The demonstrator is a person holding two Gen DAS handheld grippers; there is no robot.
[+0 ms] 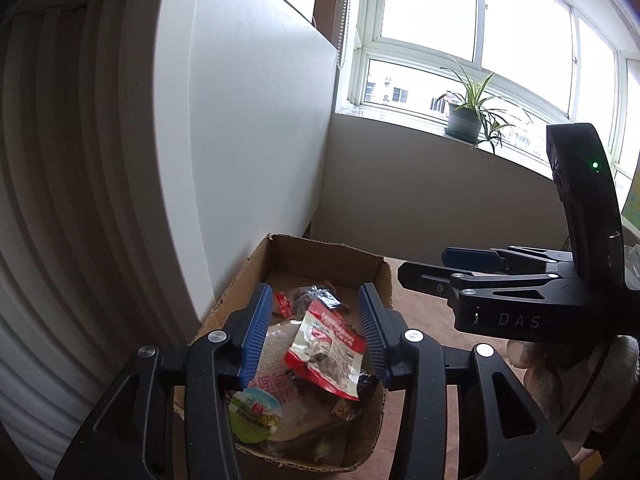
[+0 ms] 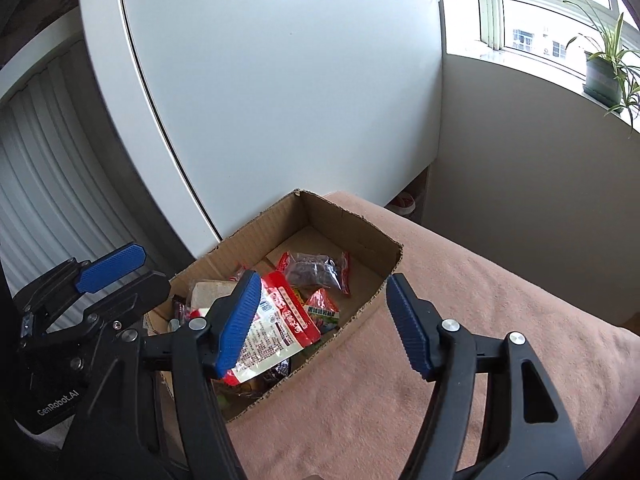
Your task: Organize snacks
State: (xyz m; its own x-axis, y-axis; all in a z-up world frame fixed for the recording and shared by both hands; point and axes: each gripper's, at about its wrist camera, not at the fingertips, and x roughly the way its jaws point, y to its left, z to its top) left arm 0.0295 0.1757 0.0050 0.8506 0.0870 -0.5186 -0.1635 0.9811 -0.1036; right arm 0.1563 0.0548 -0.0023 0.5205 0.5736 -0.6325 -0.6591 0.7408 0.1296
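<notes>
Left gripper [image 1: 316, 336] hovers above cardboard box [image 1: 384, 276], jaws parted moderately, nothing pinched. Right gripper [image 2: 324, 324] hangs over box's right rim, jaws wide, empty. Red-and-silver snack packet [image 1: 326, 354] lies loose atop snack pile inside box. Box sits on pinkish cloth [image 2: 460, 320], against white cabinet [image 2: 280, 100]. Potted plant [image 1: 466, 116] far right on windowsill.

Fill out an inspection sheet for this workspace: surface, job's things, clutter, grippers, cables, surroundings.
Surface: pinkish-brown cloth covering the top, with bare cloth right of the box.
Job's things: open cardboard box holding snack packets, a red-and-white packet on top, a clear packet of dark pieces behind it.
Clutter: nothing seen.
Grippers: left gripper and right gripper both open, empty, above the box.
Cables: nothing seen.
Surroundings: white cabinet, window, potted plant on the sill.
</notes>
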